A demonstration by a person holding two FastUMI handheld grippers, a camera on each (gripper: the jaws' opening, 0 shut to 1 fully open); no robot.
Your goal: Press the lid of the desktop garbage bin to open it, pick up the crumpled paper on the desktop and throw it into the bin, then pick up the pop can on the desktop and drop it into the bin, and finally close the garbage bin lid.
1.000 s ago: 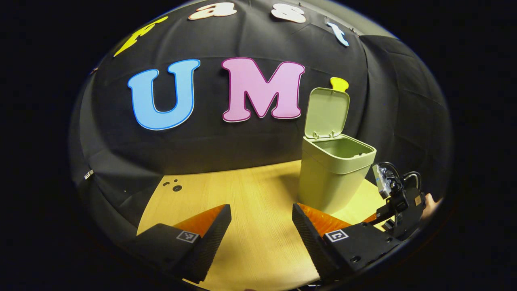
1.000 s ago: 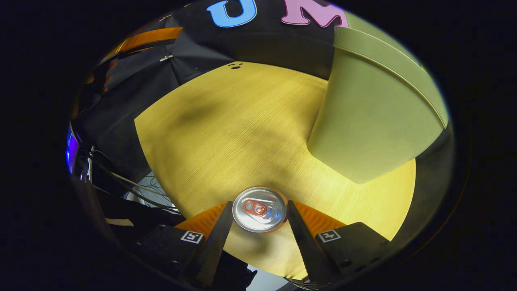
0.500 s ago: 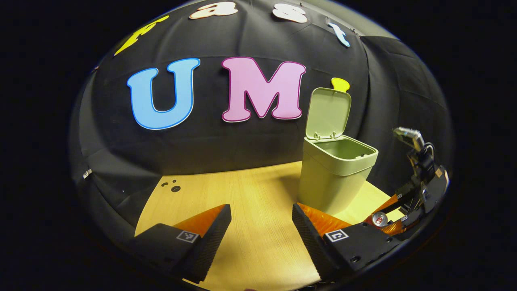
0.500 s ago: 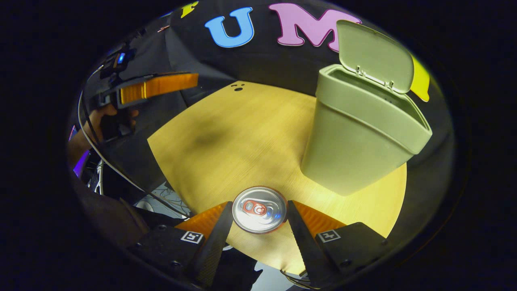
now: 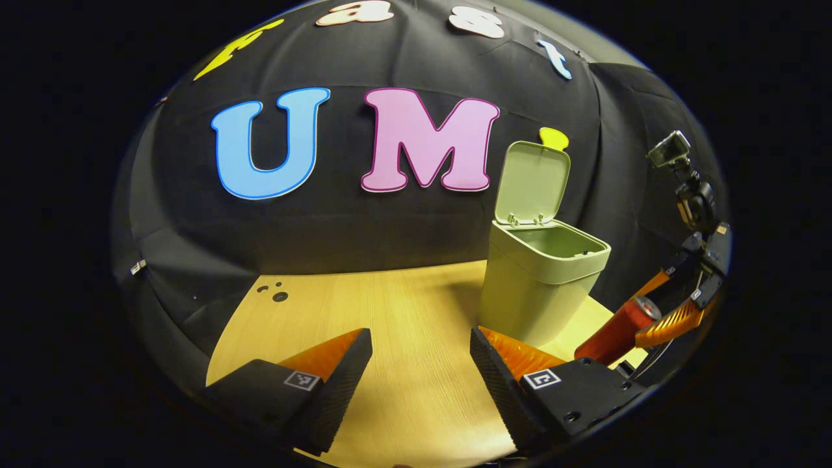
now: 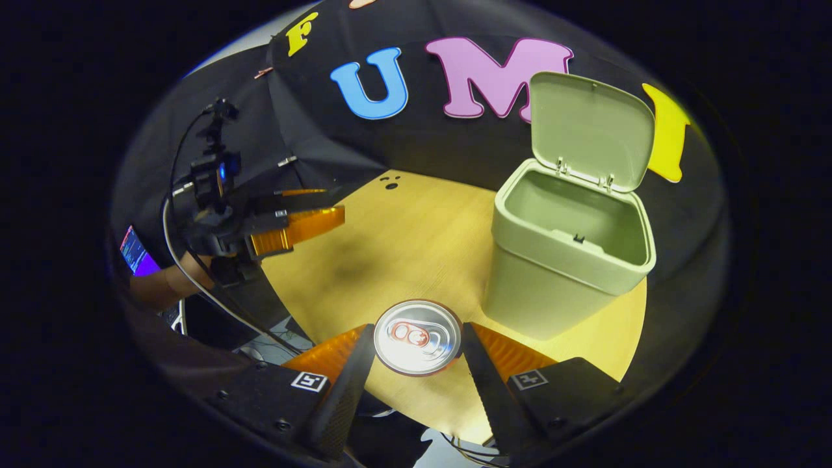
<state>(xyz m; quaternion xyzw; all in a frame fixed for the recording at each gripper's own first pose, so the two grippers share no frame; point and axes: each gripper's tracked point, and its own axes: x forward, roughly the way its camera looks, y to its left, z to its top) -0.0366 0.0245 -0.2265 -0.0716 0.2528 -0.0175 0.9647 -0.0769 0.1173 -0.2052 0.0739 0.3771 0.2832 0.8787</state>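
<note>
Left tool [image 5: 421, 364] hangs with fingers apart and empty above the wooden surface [image 5: 390, 305], out of the way; right tool [image 6: 417, 354] is clamped on the can [image 6: 417, 337], lifted, bin [image 6: 572, 260] ahead to its right with lid [image 6: 588, 130] up for the drop; black cloth wall behind

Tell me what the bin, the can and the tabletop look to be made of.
Garbage bin: likely moulded plastic, matte pale green, with smooth, seamless walls and a hinged lid.
Pop can: metal, probably aluminium; its shiny silver top with a pull tab glints between the right gripper fingers, and its side looks red.
Table: light wood grain, possibly laminate; faint straight lines and a low sheen.
</note>
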